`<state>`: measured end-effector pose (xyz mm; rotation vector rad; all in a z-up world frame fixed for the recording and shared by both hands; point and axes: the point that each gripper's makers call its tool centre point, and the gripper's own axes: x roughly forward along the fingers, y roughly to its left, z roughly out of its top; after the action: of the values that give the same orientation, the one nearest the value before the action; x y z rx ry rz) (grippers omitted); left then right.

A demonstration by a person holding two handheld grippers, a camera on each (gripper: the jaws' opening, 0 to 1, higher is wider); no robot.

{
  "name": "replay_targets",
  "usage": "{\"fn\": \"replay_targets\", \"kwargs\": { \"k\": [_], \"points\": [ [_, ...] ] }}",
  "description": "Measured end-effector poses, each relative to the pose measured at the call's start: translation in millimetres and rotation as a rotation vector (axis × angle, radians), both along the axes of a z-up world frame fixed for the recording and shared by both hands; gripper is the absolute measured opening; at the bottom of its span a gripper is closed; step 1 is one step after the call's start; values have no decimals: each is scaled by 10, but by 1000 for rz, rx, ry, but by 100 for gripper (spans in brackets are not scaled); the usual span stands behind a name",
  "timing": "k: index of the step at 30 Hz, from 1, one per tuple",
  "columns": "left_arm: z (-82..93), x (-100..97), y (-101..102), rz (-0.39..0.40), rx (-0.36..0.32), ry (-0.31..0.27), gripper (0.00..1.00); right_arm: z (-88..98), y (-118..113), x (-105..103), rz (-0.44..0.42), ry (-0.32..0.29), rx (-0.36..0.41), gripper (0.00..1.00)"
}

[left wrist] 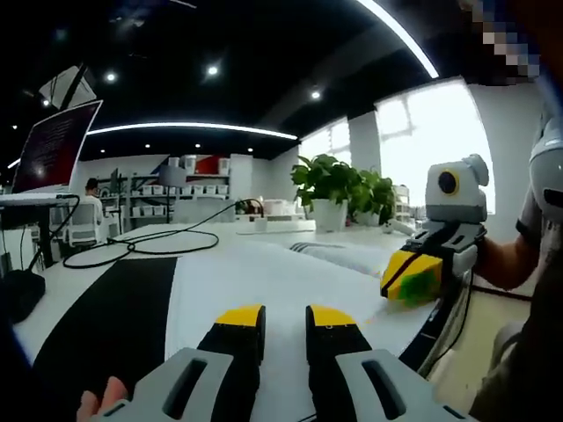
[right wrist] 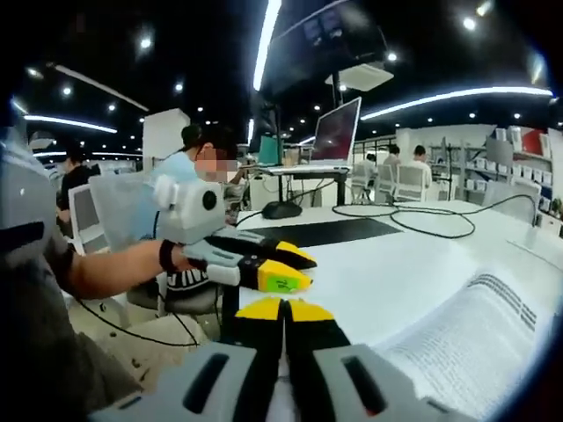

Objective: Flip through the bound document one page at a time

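The bound document (right wrist: 475,338) lies open on the white table (right wrist: 378,272), to the right of my right gripper (right wrist: 284,309). Its jaws are shut, and I see nothing held between them. In the left gripper view the document's pale pages (left wrist: 339,257) lie ahead and to the right of my left gripper (left wrist: 286,318), which stands slightly open over the bare table (left wrist: 237,272) with nothing in it. The right gripper (left wrist: 412,280) comes in from the right at the table's edge, beside the pages. The left gripper (right wrist: 283,266), held by a person's hand, shows just ahead of the right one.
A black mat (left wrist: 114,308) covers the table's left part, with a looped cable (left wrist: 158,242) beyond it. Potted plants (left wrist: 332,186) stand at the far end. A laptop (right wrist: 339,132) on a stand and a mouse (right wrist: 281,209) sit further off. People sit at desks behind.
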<state>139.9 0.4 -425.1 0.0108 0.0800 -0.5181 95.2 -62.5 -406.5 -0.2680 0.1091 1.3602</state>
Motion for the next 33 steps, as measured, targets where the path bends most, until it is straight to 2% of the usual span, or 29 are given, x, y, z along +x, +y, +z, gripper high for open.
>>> {"fn": "replay_targets", "kwargs": {
  "k": [2, 4, 7, 10, 15, 19, 23, 30, 33],
  "points": [
    [3, 0, -2, 1, 0, -2, 20, -7, -61, -33, 46, -131, -33, 1],
    [-1, 2, -1, 1, 0, -3, 20, -20, -94, -85, 94, -205, -46, 1],
    [-1, 2, -5, 0, 0, -3, 20, -87, -137, -85, 131, -257, -90, 1],
    [0, 3, -9, -1, 0, -3, 20, -119, -155, 22, 118, -265, -119, 1],
    [-4, 5, -13, -2, -4, 2, 20, -133, -219, 302, 46, -191, -118, 1],
    [-3, 9, -15, -2, -3, 1, 20, -135, -225, 412, 32, -182, -116, 1],
    [-1, 19, -16, 1, -3, 1, 20, -126, -229, 517, 31, -249, -155, 1],
    [3, 32, -18, 1, -5, 3, 20, -94, -264, 853, -18, -284, -183, 1],
    [5, 35, -20, 1, -5, 3, 20, -88, -278, 986, -29, -267, -182, 1]
  ]
}}
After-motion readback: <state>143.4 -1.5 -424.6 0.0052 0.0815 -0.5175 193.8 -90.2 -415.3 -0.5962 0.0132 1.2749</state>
